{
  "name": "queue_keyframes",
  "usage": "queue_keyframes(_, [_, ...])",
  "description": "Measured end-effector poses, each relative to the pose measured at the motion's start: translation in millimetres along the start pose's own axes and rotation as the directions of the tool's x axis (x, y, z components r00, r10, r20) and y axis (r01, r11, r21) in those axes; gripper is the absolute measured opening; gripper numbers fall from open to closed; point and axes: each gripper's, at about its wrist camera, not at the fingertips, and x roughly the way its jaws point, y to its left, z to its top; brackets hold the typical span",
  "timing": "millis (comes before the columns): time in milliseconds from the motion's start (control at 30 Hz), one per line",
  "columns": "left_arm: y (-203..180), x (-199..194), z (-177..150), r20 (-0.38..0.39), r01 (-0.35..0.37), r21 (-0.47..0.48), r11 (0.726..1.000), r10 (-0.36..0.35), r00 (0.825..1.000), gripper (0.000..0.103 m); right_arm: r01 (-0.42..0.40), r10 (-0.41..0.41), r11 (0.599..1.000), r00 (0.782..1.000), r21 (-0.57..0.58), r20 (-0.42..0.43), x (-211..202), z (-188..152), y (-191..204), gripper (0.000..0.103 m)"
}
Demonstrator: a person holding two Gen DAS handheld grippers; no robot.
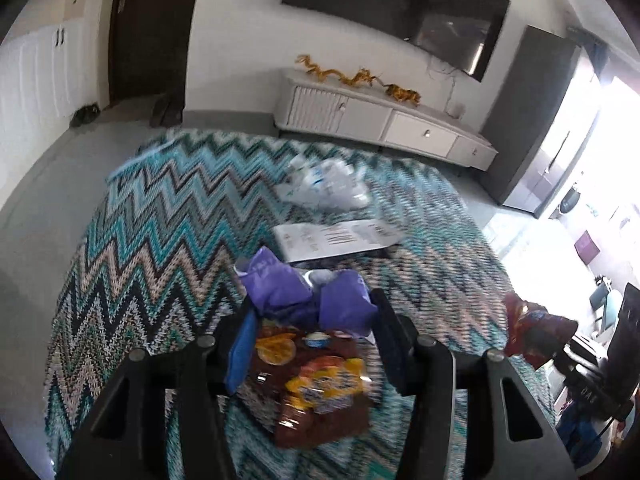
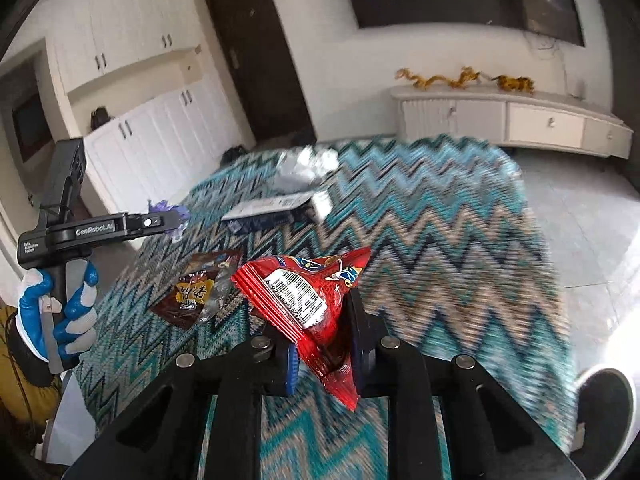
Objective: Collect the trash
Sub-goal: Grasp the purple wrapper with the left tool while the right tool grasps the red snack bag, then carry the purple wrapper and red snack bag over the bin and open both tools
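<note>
- Gripping a crumpled purple wrapper (image 1: 304, 296), the left gripper (image 1: 312, 320) has its jaws clenched on the wrapper's creased middle, so the two puffed ends bulge above the fingers.
- Held clear above a zigzag rug (image 1: 160, 216) in teal, black and beige, the purple wrapper looks glossy and faintly printed; motion blur hides the lettering.
- Directly below it on the rug lies a flat brown snack packet (image 1: 316, 380) with yellow and orange pictures, untouched.
- The right gripper (image 2: 324, 344) has its jaws clenched on a shiny red snack bag (image 2: 308, 300), squeezed to a point at the bottom and fanning out above, with a white barcode label facing the camera.
- In the right wrist view a hand in a blue and white glove (image 2: 60, 312) holds the left gripper's handle at the left edge.
- Farther along the rug lie a white printed box (image 1: 340, 238) and crumpled white plastic (image 1: 328, 184).
- A low white cabinet (image 1: 384, 124) stands against the far wall.
</note>
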Motion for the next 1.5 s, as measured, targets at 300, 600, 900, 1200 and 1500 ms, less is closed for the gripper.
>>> queue_keyframes(300, [-108.2,-16.4,4.7,0.012,0.149,0.137,0.979,-0.152,0.988,0.051,0.192,-0.204,0.975,0.972,0.109,0.116,-110.6,-27.5,-78.2,0.020])
queue_keyframes(600, [-263.2,36.9,-15.6,-0.166,0.348,0.318,0.882,-0.310,0.936,0.052,0.375,-0.423,0.858,0.904,0.351,0.067,-181.2,-97.0,-192.5,0.020])
queue_keyframes(900, [-397.4,110.9,-49.9,-0.347,0.485,0.356,0.799,-0.369,0.862,0.053,0.451,-0.480,0.756,0.874,0.475,-0.067,-172.9,-149.8,-279.1,0.021])
queue_keyframes(1200, [-487.6,185.1,-83.2,-0.457,0.517,0.345,0.783,-0.341,0.821,0.054,0.488,-0.493,0.721,0.860,0.492,-0.131,-144.0,-170.8,-330.9,0.023])
queue_keyframes(1500, [-499.1,226.4,-97.0,-0.515,0.501,0.294,0.814,-0.306,0.801,0.067,0.547,-0.518,0.701,0.831,0.458,-0.200,-128.4,-179.3,-354.7,0.035])
